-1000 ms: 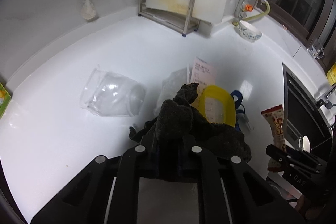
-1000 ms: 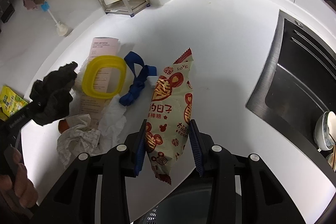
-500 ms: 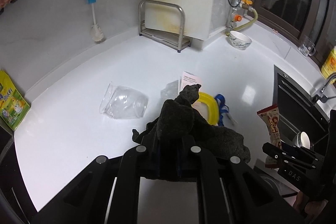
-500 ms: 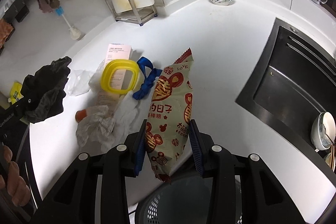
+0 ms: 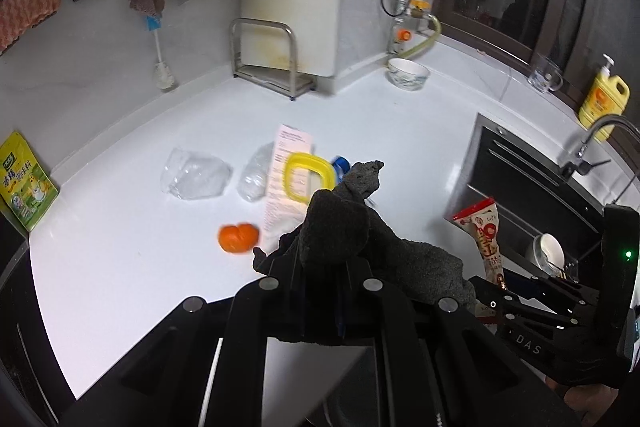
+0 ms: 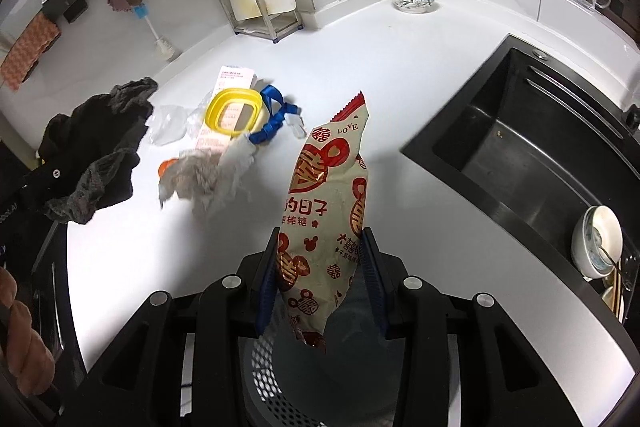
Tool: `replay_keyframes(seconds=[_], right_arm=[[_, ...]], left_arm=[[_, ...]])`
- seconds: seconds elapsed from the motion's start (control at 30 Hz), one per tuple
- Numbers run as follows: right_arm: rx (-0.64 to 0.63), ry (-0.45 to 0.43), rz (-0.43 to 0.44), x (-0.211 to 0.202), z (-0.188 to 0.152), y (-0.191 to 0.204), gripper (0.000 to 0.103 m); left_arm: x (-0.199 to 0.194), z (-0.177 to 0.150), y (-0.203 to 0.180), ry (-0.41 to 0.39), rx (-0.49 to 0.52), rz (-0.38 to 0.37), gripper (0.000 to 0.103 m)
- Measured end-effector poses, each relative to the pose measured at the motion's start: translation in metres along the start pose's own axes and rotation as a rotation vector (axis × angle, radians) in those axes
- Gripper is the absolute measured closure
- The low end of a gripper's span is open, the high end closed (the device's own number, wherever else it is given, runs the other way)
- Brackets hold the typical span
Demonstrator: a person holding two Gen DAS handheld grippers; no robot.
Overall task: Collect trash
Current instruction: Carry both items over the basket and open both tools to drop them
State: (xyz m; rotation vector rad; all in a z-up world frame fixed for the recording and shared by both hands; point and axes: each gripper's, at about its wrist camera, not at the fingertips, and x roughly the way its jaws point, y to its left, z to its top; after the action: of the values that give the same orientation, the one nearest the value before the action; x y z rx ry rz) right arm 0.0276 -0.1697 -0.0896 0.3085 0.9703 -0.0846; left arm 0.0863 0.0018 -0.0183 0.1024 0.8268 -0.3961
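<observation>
Right wrist view: the candy wrapper point(image 6: 324, 211) is pinched between the blue pads point(image 6: 266, 283) of the right gripper point(image 6: 320, 281), its lower end hanging directly over the perforated rim of a trash bin point(image 6: 264, 383) that fills the bottom of the frame. A second ago only the white counter point(image 6: 400, 99) was seen beneath the wrapper; since then both hands have been raised and drawn back from the worktop, and the bin has been brought into sight below the jaws. The right jaws have been kept at the same width throughout, so the grip has not been loosened.

In the left wrist view, a dark cloth point(image 5: 344, 231) is clamped in the left gripper point(image 5: 320, 291), whose jaws are pressed almost fully together on it. The cloth has been lifted well clear of the counter, and an orange peel point(image 5: 237, 238), previously hidden from this camera, is now exposed.

Left behind on the counter are a yellow ring lid point(image 6: 233, 111), a blue strap point(image 6: 276, 115), a printed paper slip point(image 6: 230, 83), clear plastic wrap point(image 5: 194, 177) and a crumpled tissue point(image 6: 200, 179), the last blurred and possibly more than one piece.

It is judged that two items are at the release stage: the wrapper appears placed for dropping, while whether the cloth is also above the bin cannot be told from these views. Several further pickups would still be required.
</observation>
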Motion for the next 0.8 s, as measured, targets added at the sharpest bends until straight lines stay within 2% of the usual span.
replay_keyframes(seconds=[0.4, 0.8], right_arm=[[-0.023, 0.032, 0.027, -0.032, -0.055, -0.045, 0.066], [-0.080, 0.098, 0.048, -0.033, -0.099, -0.070, 0.066]], left_arm=[[-0.022, -0.044, -0.061, 0.034, 0.021, 0.012, 0.092], [-0.011, -0.097, -0.093, 0.112, 0.012, 0.047, 0.092]])
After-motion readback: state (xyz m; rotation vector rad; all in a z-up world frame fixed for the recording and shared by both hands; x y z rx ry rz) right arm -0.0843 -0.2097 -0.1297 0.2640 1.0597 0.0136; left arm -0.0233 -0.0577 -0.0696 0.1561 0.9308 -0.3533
